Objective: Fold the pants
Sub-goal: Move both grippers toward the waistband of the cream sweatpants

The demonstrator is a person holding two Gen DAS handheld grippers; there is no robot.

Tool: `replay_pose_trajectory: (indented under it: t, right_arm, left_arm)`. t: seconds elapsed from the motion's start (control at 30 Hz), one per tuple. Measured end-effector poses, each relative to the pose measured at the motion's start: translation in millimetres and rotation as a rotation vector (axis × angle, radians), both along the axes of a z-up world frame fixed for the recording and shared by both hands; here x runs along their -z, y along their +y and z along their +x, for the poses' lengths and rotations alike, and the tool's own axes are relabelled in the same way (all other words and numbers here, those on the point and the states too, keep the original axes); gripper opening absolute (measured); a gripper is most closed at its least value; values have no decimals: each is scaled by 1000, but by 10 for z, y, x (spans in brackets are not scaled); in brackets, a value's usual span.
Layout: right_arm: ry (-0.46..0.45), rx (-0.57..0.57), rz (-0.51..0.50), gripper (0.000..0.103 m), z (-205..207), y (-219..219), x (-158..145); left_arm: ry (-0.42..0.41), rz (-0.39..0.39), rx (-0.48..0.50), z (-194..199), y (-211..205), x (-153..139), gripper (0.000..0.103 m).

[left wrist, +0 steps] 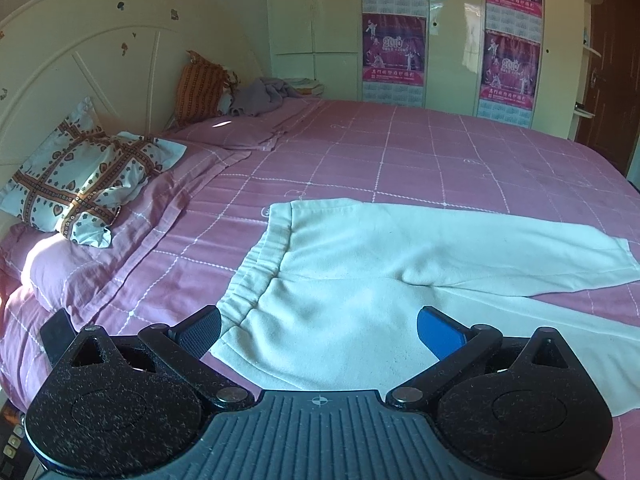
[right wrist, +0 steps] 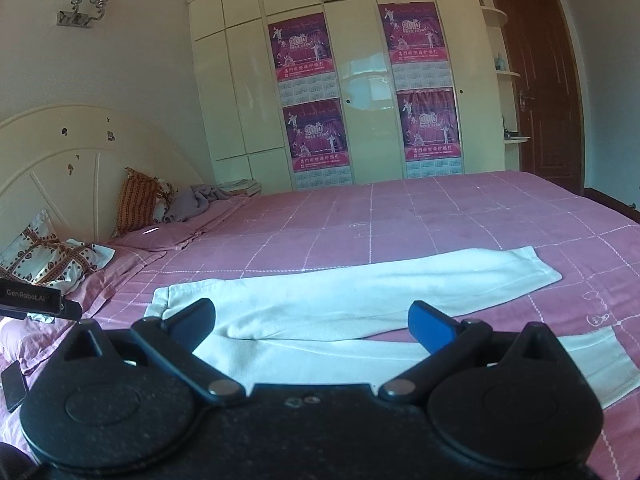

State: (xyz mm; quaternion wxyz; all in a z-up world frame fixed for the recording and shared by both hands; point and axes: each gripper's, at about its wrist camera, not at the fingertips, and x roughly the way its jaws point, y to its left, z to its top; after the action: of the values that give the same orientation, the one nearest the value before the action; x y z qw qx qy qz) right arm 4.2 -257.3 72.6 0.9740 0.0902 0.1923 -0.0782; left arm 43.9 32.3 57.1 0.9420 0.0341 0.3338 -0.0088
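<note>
White pants (left wrist: 360, 264) lie flat on the pink checked bed, waistband to the left, both legs stretching right and spread apart. My left gripper (left wrist: 318, 332) is open and empty, hovering just above the waist end near the front corner of the waistband (left wrist: 256, 280). In the right wrist view the pants (right wrist: 340, 304) lie across the middle; my right gripper (right wrist: 312, 326) is open and empty above the near leg (right wrist: 600, 356), its fingers apart over the cloth. The far leg's cuff (right wrist: 536, 268) lies to the right.
The pink bedspread (left wrist: 400, 160) covers the bed. Patterned pillows (left wrist: 80, 176) and a striped orange cushion (left wrist: 200, 88) lie against the headboard at left. A grey cloth (left wrist: 260, 96) sits at the back. A wardrobe with posters (right wrist: 312, 100) and a brown door (right wrist: 536, 80) stand behind. A phone (right wrist: 14, 384) lies at left.
</note>
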Motion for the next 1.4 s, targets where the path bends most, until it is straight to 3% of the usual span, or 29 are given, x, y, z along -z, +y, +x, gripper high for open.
replay_pose_trajectory:
  t: [0.33,0.77,0.97,1.4]
  right_arm:
    - [29,-53,-25,103,223,120,23]
    - [42,-148,-22,103,890,329,218]
    - [73,-180,-69,103,1242,404,322]
    - [118,-193,-66,103,1759,310,469]
  left_arm:
    - [15,33,29,199,-47,66,103]
    - [52,35,1,958,90,274,103]
    - [69,39,-23,1292,126,384,103]
    - [96,60,-46,1831,162,606,103]
